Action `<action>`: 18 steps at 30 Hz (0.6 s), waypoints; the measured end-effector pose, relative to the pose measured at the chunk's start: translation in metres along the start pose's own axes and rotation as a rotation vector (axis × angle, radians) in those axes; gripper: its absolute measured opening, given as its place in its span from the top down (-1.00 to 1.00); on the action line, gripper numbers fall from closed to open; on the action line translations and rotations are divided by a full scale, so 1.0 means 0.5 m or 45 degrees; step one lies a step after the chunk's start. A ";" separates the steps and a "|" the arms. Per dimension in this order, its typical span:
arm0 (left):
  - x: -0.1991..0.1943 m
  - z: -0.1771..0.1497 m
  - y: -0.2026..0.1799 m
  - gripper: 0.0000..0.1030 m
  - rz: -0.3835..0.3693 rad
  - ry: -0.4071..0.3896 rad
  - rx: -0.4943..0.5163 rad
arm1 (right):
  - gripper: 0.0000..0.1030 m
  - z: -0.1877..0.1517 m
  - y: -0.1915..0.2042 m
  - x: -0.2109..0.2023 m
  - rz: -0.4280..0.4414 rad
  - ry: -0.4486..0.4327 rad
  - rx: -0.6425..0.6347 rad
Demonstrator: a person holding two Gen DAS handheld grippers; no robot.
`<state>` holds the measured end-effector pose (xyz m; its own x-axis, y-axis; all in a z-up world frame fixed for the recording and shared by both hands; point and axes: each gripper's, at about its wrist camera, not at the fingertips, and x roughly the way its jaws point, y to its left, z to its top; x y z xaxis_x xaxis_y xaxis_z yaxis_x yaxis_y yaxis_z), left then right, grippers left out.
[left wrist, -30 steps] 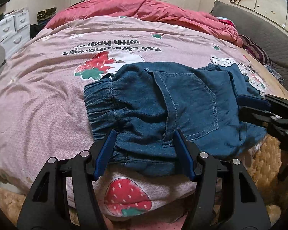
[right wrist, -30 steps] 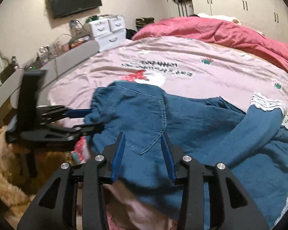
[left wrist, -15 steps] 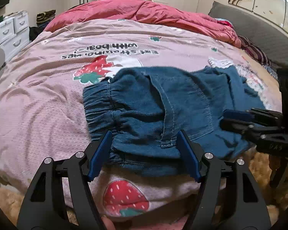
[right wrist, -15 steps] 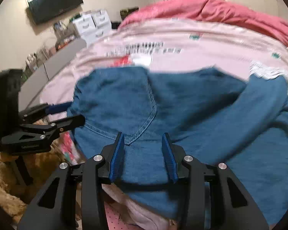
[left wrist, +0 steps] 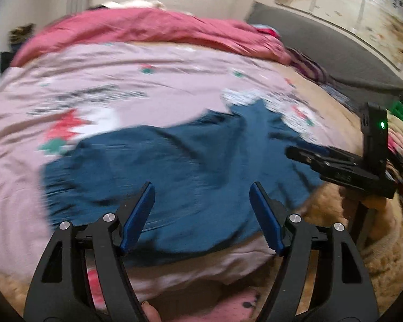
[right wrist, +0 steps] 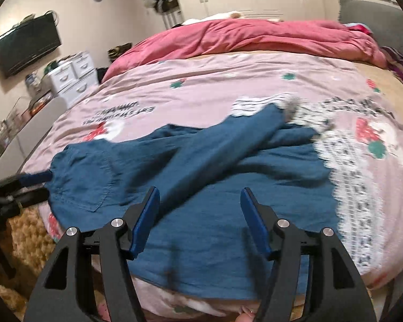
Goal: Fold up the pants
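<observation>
Blue denim pants (left wrist: 174,166) lie flat near the front edge of the bed, waistband to the left and lace-trimmed cuffs (right wrist: 344,187) to the right. One leg (right wrist: 228,145) lies slanted over the other. My left gripper (left wrist: 201,185) hovers over the seat of the pants. Its jaws are opening and its pads press on nothing. My right gripper (right wrist: 199,189) is over the thigh part. Its jaws are opening too, with cloth below them but not pinched. The left gripper (right wrist: 44,186) shows beside the waistband, and the right gripper (left wrist: 291,151) at the pants' right edge.
A pink strawberry-print cover (right wrist: 201,86) spreads over the bed, with a red duvet (right wrist: 255,37) bunched at the far side. A grey headboard (left wrist: 322,53) stands to the right. White drawers (right wrist: 72,75) and a wall TV (right wrist: 27,45) are to the left. A tan fluffy rug (left wrist: 335,214) lies below the bed edge.
Both grippers' jaws have widened, the right one by much more. The right gripper has slid right, away from the back pocket toward the legs. The left gripper has drawn back, up and to the right.
</observation>
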<state>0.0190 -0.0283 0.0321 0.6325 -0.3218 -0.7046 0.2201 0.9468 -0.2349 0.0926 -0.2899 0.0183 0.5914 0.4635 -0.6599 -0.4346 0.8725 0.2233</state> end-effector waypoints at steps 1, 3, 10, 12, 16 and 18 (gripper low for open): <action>0.018 0.006 -0.013 -0.27 -0.041 0.028 0.021 | -0.29 -0.001 -0.010 -0.005 -0.013 -0.004 0.013; 0.051 0.015 -0.032 -0.27 -0.092 0.072 0.050 | -0.30 -0.002 -0.030 -0.016 -0.046 -0.021 0.029; 0.180 0.070 -0.079 -0.19 -0.230 0.236 0.124 | -0.35 -0.005 -0.070 -0.035 -0.106 -0.034 0.088; 0.212 0.078 -0.076 0.01 -0.274 0.277 0.112 | -0.35 -0.003 -0.084 -0.029 -0.121 -0.021 0.098; 0.256 0.075 -0.058 0.42 -0.369 0.300 0.002 | -0.35 0.025 -0.090 -0.014 -0.129 -0.013 0.074; 0.257 0.074 -0.060 0.66 -0.427 0.281 -0.020 | -0.35 0.058 -0.086 0.002 -0.123 -0.009 0.040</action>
<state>0.1212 -0.0981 -0.0269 0.3523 -0.6055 -0.7136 0.3749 0.7900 -0.4852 0.1315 -0.3224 0.0288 0.6343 0.3781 -0.6744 -0.3542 0.9174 0.1813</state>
